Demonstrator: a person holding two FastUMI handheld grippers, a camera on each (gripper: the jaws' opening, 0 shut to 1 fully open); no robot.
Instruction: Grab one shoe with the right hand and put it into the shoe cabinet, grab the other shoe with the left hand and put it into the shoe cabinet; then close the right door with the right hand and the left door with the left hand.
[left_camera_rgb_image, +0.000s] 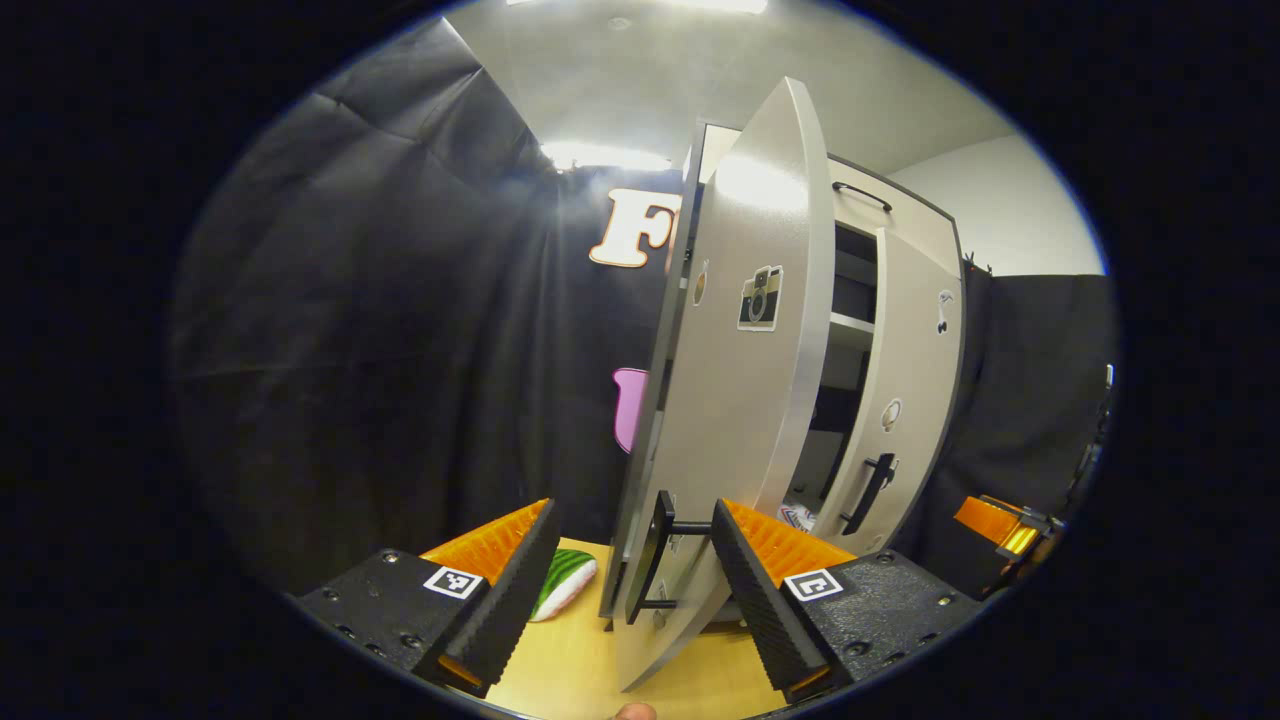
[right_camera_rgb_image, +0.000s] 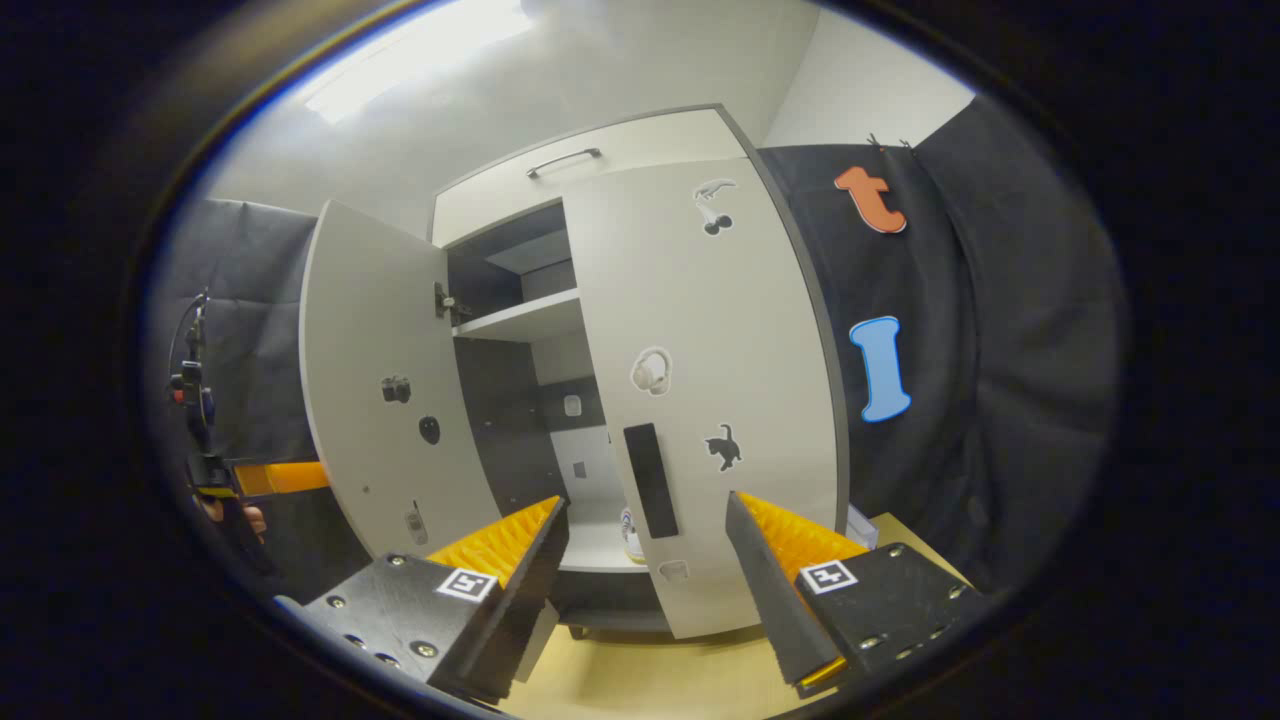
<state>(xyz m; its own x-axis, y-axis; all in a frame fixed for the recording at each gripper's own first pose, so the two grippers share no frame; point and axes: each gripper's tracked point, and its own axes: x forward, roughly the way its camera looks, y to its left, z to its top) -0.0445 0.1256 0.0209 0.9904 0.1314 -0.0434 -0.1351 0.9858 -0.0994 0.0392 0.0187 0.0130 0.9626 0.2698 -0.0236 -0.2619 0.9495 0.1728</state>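
- Fingers of the left gripper (left_camera_rgb_image: 630, 570) are spread wide, holding nothing; the left door (left_camera_rgb_image: 735, 400) stands half open at 12 o'clock, its black handle (left_camera_rgb_image: 650, 560) between them.
- Right gripper (right_camera_rgb_image: 645, 565) fingers gape too, empty, facing the almost shut right door (right_camera_rgb_image: 720, 400).
- One shoe (right_camera_rgb_image: 632, 535) peeks from the shoe cabinet (right_camera_rgb_image: 520, 320) at 12 o'clock.

Green-and-white striped item (left_camera_rgb_image: 563, 583) is seen low centre-left in the left gripper view, lying on the wooden counter (left_camera_rgb_image: 580, 660); ceiling light (right_camera_rgb_image: 420, 55) is seen upper left in the right gripper view.
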